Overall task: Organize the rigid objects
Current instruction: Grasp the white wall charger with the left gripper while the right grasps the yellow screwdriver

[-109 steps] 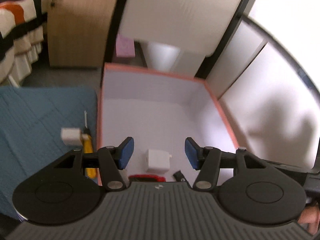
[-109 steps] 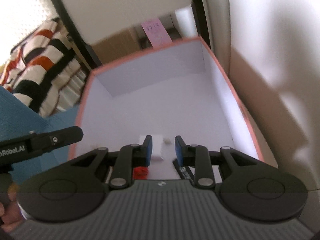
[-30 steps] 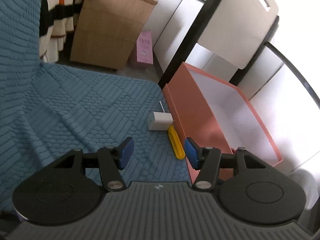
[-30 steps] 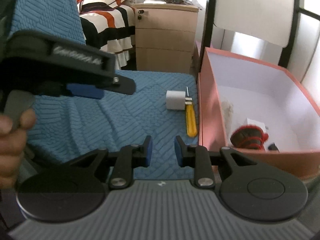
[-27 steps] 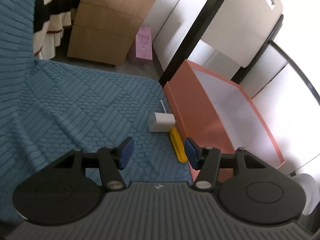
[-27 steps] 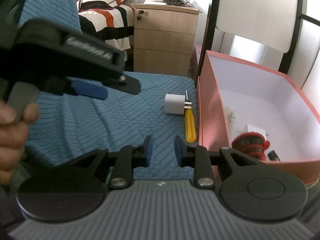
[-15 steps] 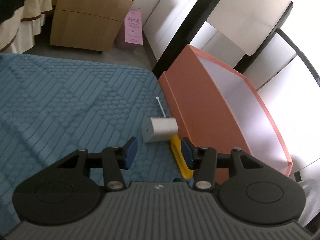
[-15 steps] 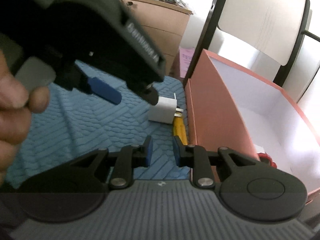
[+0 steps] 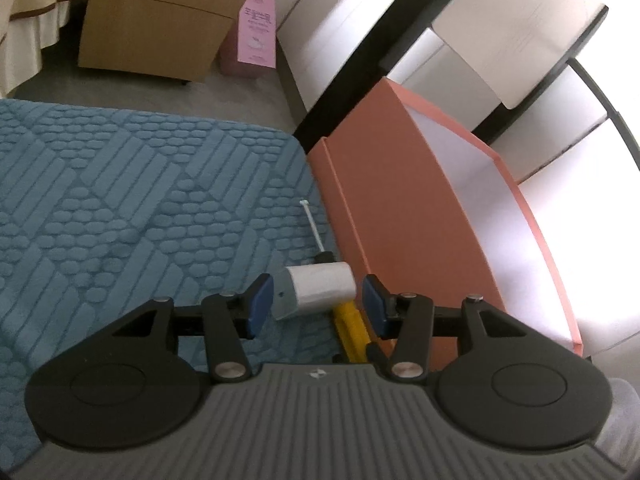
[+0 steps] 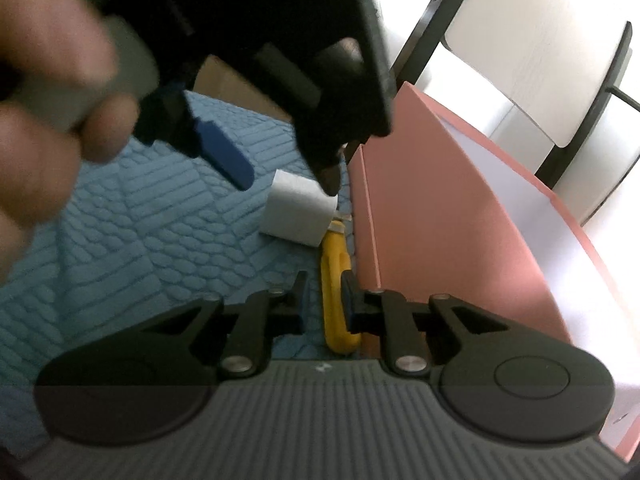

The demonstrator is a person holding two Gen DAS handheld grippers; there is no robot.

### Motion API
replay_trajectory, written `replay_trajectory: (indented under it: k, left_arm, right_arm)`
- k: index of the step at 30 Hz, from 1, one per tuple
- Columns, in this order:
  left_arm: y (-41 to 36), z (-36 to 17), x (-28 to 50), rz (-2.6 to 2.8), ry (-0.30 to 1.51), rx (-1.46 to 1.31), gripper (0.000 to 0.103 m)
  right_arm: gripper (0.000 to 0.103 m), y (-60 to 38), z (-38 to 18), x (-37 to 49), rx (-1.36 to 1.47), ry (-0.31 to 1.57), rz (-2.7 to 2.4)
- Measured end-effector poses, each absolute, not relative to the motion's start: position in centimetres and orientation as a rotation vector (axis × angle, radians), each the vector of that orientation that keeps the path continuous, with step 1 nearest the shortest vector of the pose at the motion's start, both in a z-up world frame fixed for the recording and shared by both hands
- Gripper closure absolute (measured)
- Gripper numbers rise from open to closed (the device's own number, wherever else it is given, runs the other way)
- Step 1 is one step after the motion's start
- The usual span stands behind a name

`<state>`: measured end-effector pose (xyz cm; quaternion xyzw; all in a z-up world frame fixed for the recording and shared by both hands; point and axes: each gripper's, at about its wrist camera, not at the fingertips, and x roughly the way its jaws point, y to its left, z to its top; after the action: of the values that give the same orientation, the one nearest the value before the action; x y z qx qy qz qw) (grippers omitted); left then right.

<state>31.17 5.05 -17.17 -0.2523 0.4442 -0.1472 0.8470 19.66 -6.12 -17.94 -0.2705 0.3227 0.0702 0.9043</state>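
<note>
A white charger block (image 9: 316,290) lies on the blue quilted cloth (image 9: 120,200) beside the orange box (image 9: 400,220). My left gripper (image 9: 317,304) straddles the block, with a blue pad close on each side and thin gaps showing. The right wrist view shows that same gripper (image 10: 276,168) hovering over the block (image 10: 298,212). A screwdriver with a yellow handle (image 10: 334,264) and a thin metal shaft (image 9: 314,226) lies along the box wall (image 10: 432,220). My right gripper (image 10: 325,300) is closing, the handle lies between its jaws, and a gap remains at the left pad.
The box's inside is white, and its contents are hidden from here. A wooden drawer cabinet (image 9: 152,24) and a pink bag (image 9: 258,36) stand on the floor beyond the cloth. A black frame with white panels (image 9: 400,40) rises behind the box. A person's hand (image 10: 48,92) holds the left gripper.
Both grippers have dropped toward the block and the screwdriver. The left jaws narrowed and now flank the block. The right jaws narrowed around the yellow handle.
</note>
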Motion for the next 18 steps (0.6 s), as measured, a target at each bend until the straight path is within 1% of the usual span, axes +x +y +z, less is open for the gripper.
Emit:
replay_trajectory:
  k: [2,5,10,12,13,15,18]
  left_arm:
    - [4.6,-17.0,31.4,-0.308,0.943,-0.498,0.048]
    - [3.8,-17.0,31.9,-0.292,0.959,-0.441,0.048]
    - [2.9,-16.9,32.3,-0.295,0.981,-0.367,0.048]
    - [2.9,-16.9,32.4,-0.294,0.980,-0.363,0.049]
    - [2.9,-16.9,32.3,-0.295,0.977,-0.365,0.052]
    - [2.8,-16.8,32.3,-0.297,0.974,-0.359,0.052]
    - [2.8,-16.8,32.1,-0.296,0.972,-0.356,0.053]
  right_arm:
    - [0.086,-6.1,-17.9,19.8,-0.568,0.666,0.141]
    - [0.095,-6.2,-18.1,20.0,-0.595,0.669,0.126]
    - [0.096,-6.1,-18.0,20.0,-0.594,0.676,0.131]
    - [0.096,-6.2,-18.0,20.0,-0.593,0.680,0.136]
    - [0.097,-6.2,-17.9,20.0,-0.596,0.681,0.138]
    - [0.095,-6.2,-17.9,20.0,-0.605,0.685,0.150]
    - [0.095,-6.1,-17.7,20.1,-0.606,0.694,0.157]
